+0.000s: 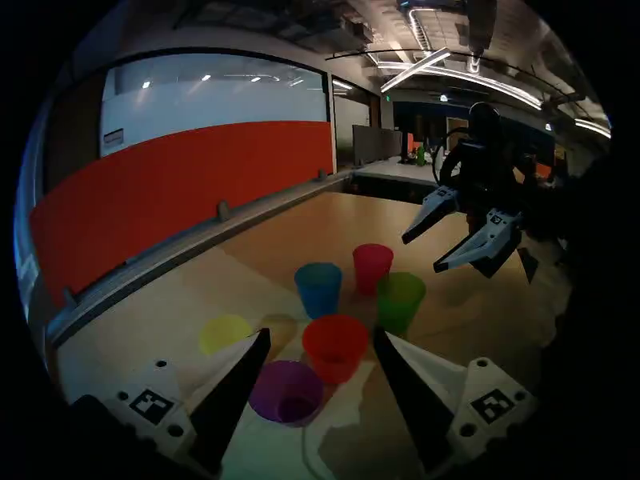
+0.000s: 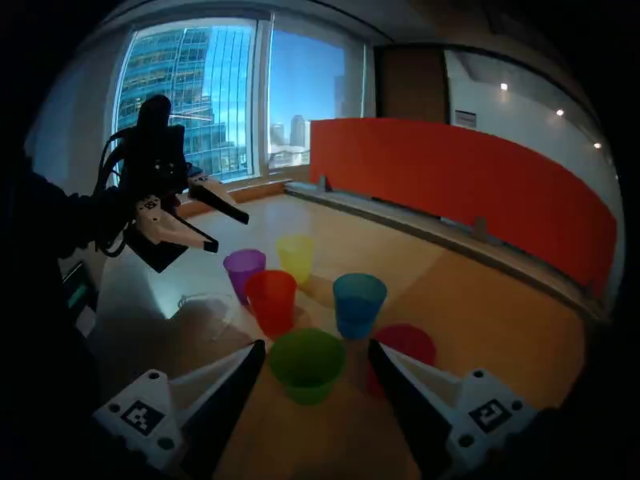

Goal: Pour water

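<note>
Pouring hasn't started, by my read: the cups (image 1: pixel 318 288) all stand clustered on the table (image 1: pixel 264 232), none lifted, and I can't tell which holds water. My left claw (image 1: pixel 320 336) is wide and empty, with the purple cup (image 1: pixel 286 390) low centre between its fingers. My right claw (image 2: pixel 316 346), also wide, angles down around the green cup (image 2: pixel 307 364) at bottom centre.
</note>
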Demonstrator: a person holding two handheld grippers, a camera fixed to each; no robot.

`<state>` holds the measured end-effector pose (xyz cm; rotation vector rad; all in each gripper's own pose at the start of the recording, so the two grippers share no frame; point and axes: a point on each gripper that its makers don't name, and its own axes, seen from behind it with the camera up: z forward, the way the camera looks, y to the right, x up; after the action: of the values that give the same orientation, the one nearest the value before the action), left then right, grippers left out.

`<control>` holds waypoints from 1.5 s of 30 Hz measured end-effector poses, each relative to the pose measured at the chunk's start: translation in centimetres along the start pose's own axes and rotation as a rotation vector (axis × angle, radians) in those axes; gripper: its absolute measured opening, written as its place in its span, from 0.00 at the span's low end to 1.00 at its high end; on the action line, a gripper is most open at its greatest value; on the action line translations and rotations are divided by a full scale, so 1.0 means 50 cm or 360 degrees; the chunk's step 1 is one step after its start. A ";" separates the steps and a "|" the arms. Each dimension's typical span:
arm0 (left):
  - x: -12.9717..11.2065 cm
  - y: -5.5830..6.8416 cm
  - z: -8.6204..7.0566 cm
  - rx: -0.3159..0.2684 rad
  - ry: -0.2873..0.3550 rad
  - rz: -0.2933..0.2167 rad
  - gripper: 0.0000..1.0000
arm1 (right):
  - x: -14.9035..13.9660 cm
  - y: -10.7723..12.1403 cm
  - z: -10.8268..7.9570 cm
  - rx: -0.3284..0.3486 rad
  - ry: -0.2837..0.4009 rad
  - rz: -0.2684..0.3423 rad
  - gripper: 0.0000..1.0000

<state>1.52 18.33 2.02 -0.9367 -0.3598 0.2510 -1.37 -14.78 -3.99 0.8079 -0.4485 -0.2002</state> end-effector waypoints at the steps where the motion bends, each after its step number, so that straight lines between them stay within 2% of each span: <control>1: -0.003 0.001 0.003 -0.0007 -0.0008 0.0000 0.96 | -0.004 -0.001 0.002 0.0007 -0.0009 0.0000 0.99; 26: -0.076 0.023 0.073 -0.0148 -0.0304 0.0092 0.96 | -0.064 -0.014 0.045 0.0087 -0.0142 -0.0062 0.99; 45: -0.101 0.026 0.124 -0.0173 -0.0413 0.0096 0.96 | -0.076 -0.007 0.063 0.0087 -0.0160 -0.0081 0.99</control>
<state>-5.68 21.82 3.36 -1.0253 -0.5892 0.4134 -6.18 -15.81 -3.51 0.8660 -0.5303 -0.2775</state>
